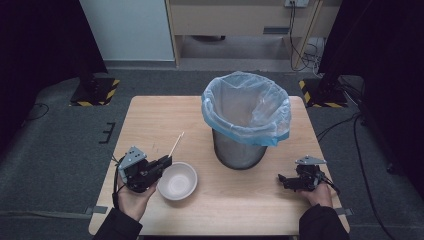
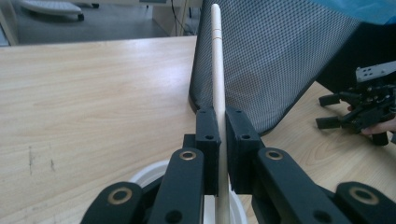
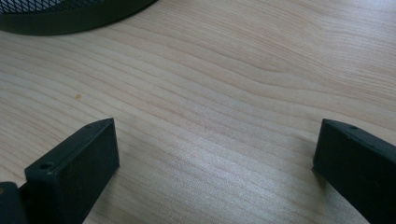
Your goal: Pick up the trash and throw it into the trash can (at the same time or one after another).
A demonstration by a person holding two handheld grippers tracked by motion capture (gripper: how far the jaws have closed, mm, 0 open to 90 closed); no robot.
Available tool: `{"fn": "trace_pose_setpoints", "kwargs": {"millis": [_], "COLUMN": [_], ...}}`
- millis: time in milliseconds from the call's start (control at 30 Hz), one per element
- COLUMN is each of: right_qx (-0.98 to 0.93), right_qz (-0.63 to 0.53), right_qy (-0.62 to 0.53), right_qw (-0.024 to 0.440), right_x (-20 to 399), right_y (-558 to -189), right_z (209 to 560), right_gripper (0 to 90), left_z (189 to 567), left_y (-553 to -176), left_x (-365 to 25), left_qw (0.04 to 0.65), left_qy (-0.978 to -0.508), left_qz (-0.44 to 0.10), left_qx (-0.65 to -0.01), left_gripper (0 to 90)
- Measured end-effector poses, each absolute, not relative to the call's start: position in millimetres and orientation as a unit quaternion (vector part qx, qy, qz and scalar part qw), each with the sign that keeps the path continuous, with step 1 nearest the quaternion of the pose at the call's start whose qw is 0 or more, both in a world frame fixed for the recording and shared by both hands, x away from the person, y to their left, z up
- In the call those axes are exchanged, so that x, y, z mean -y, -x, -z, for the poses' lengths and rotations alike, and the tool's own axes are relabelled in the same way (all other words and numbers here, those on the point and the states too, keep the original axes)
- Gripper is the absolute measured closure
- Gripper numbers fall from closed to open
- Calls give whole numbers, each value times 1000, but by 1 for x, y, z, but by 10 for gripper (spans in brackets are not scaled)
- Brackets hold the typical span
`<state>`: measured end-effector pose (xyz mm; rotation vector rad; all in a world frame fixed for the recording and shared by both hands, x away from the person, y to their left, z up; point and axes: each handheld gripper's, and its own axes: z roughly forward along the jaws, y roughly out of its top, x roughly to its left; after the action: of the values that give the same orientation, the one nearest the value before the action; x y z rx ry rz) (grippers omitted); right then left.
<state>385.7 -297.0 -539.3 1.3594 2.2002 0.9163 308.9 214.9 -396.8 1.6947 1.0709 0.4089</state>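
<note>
1. The left tongs (image 2: 222,122) are closed tight on a thin wooden stick (image 2: 216,70); the two black jaws press it from both sides, and it runs out past them, forward and up.
2. In the high view the left tongs (image 1: 162,162) are near the front left corner of the table (image 1: 150,117), just beside a white bowl (image 1: 177,181). The stick (image 1: 176,144) points away from the person, toward the far edge.
3. The right tongs (image 3: 212,154) stand wide open with nothing between the jaws, low over bare wood. In the high view they (image 1: 285,181) are near the front right corner, well apart from the stick.
4. A mesh bin (image 1: 239,147) with a blue plastic liner (image 1: 247,107) stands right of the middle of the table, between the two hands.
5. I judge that the step in hand is the carrying: the stick is gripped and seems lifted off the table, but it is not yet over the bin.
6. The next move probably calls for raising the stick above the liner's rim, bringing it over the opening, and only then loosening the jaws. The long free end could catch the liner, so it should clear the rim first.
</note>
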Motion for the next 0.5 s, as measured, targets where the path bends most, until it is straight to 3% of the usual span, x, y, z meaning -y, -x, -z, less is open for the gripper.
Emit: {"fn": "trace_pose_setpoints", "kwargs": {"millis": [500], "right_qx": [-787], "right_qz": [-328], "right_qy": [-485], "right_qw": [197], "right_x": [297], "right_y": [-386], "right_z": [539], "right_gripper": [4], "left_z": [369], "left_y": [-306], "left_x": [-217], "left_qw": [553], "left_qy": [-687], "left_qz": [-192], "left_qx": [-431], "left_gripper": [843]}}
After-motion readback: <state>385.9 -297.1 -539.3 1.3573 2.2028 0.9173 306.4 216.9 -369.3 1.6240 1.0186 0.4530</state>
